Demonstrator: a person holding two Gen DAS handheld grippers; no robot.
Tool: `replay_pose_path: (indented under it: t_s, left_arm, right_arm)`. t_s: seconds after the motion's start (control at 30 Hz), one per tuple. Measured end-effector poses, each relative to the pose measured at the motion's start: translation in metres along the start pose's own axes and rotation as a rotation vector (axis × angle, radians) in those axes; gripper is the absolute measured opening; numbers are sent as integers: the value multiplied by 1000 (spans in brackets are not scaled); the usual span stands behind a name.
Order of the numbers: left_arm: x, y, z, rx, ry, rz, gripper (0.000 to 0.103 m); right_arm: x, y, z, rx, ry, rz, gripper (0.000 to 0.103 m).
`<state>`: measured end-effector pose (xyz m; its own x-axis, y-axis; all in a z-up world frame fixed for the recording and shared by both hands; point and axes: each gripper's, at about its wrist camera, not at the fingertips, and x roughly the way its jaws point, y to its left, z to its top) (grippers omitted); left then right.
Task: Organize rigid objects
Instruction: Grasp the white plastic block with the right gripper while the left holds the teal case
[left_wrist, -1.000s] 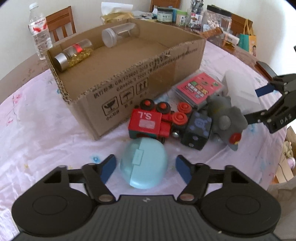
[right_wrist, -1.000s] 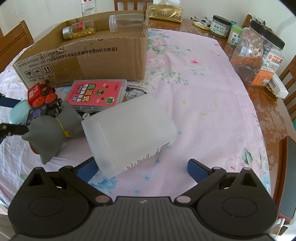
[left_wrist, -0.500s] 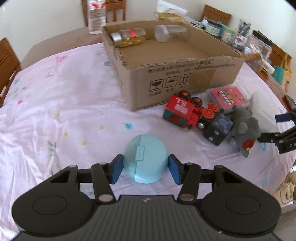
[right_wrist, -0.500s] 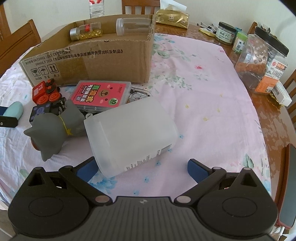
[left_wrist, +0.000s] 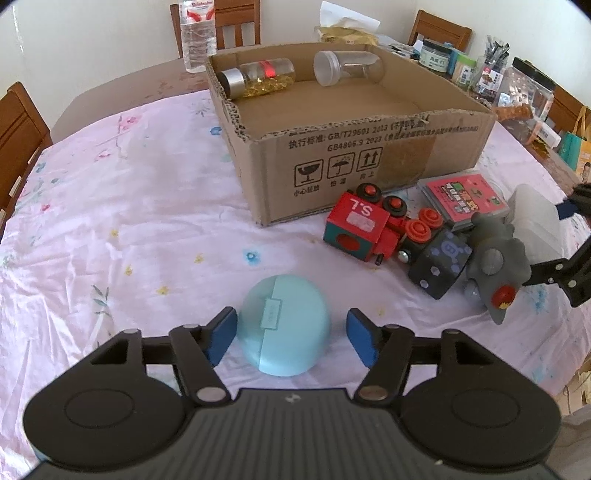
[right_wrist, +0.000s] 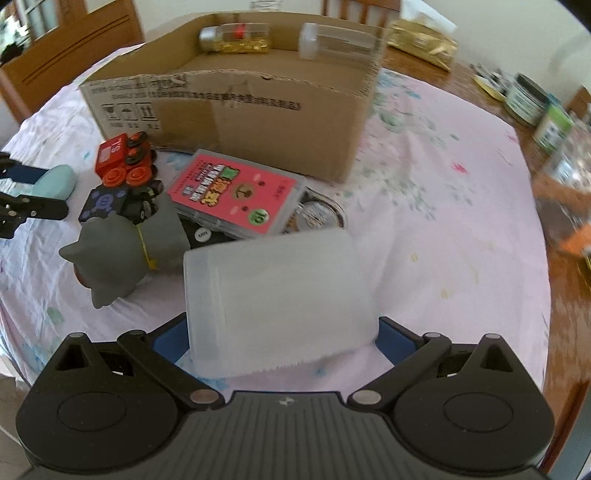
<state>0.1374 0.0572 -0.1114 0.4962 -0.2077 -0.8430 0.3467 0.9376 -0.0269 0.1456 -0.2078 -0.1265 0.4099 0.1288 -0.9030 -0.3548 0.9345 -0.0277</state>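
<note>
Jaws, left: your left gripper (left_wrist: 291, 334) was opening around the pale blue case (left_wrist: 284, 325); its blue pads stood just clear of both flanks, pressing on neither.
Jaws, right: your right gripper (right_wrist: 280, 341) straddled the frosted plastic tub (right_wrist: 279, 302), pads at its two sides. The view was blurred, so you could not tell whether they pressed.
Blue case, place: it lay on the pink cloth (left_wrist: 110, 221) toward the table's near edge, well apart from the cardboard box (left_wrist: 369, 155).
Tub, place: it lay on its side just beside the grey cat toy (right_wrist: 125, 247) and the pink card case (right_wrist: 236, 195), near the box's front wall.
Box: it already held two jars along its far wall, a gold-filled one (left_wrist: 258, 77) and a clear one (left_wrist: 347, 68).
Handling, blue case: it looked light, hard and smooth, and its domed shell would likely slip; you would do best pinching the widest part, level, across the seam.
Handling, tub: it looked light and thin-walled, likely to flex, so a gentle hold near the stiffer rim would suit.
Other things: a red toy train (left_wrist: 364, 230) and a dark die (left_wrist: 439, 267) lay between the two.
</note>
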Motion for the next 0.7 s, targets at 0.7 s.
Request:
replay_pose_path:
  t_s: [0.7]
  left_arm:
    - [5,0,9,9,33,14,59]
  right_arm:
    - [2,7,31,-72,103,3,89]
